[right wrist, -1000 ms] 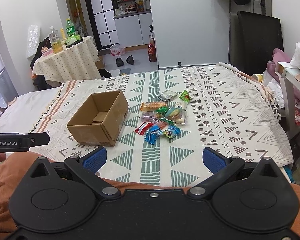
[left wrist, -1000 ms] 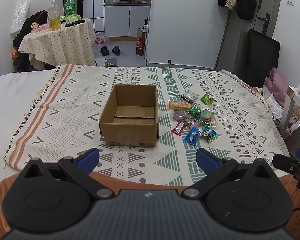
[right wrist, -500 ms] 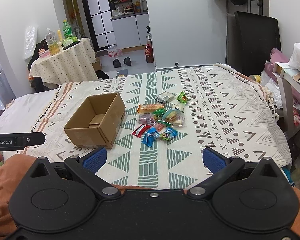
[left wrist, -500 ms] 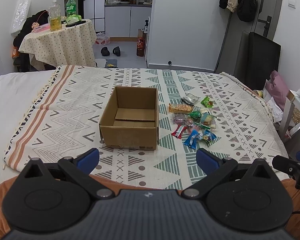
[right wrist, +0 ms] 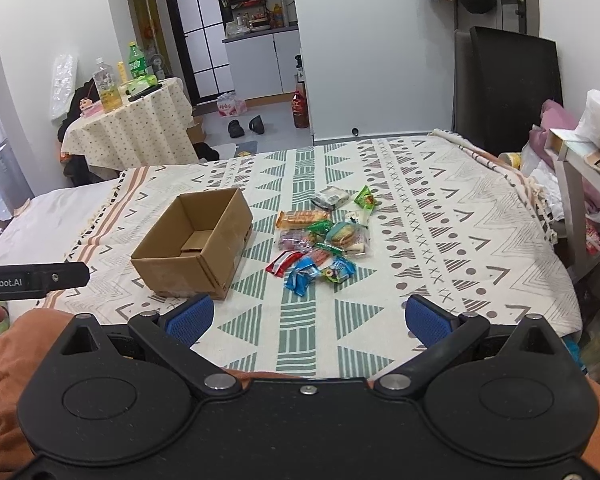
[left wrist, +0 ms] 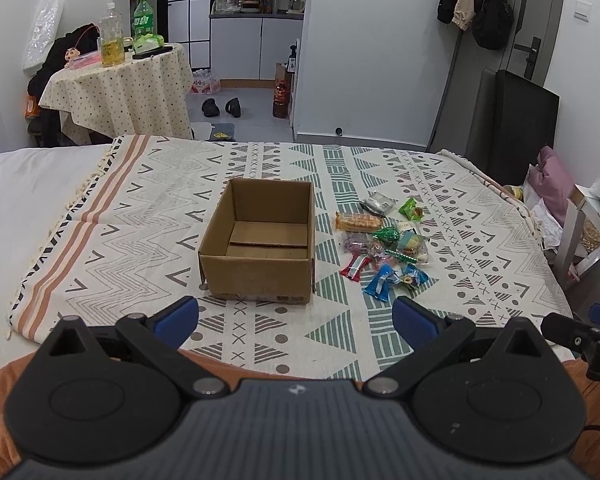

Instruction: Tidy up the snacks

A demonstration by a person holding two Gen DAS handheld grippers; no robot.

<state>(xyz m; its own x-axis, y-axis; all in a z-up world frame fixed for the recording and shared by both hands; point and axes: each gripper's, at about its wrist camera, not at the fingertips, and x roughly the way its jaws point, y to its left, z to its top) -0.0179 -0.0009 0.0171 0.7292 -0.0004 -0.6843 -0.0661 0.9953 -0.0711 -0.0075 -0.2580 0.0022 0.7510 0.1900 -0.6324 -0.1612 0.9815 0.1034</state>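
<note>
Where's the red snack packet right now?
In both wrist views the red snack packet lies on the blanket, at the pile's near-left edge, between the cardboard box and the blue packet.

Left gripper (left wrist: pixel 295 318) and right gripper (right wrist: pixel 307 316) both level, fingers (right wrist: pixel 190 316) spread wide, holding nothing

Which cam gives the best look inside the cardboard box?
Left wrist: it faces the cardboard box nearly head-on, so the floor flaps and all inner walls show, with no snacks inside. Right wrist sees the box cornerwise, from the side; the near wall hides part of the floor.
</note>
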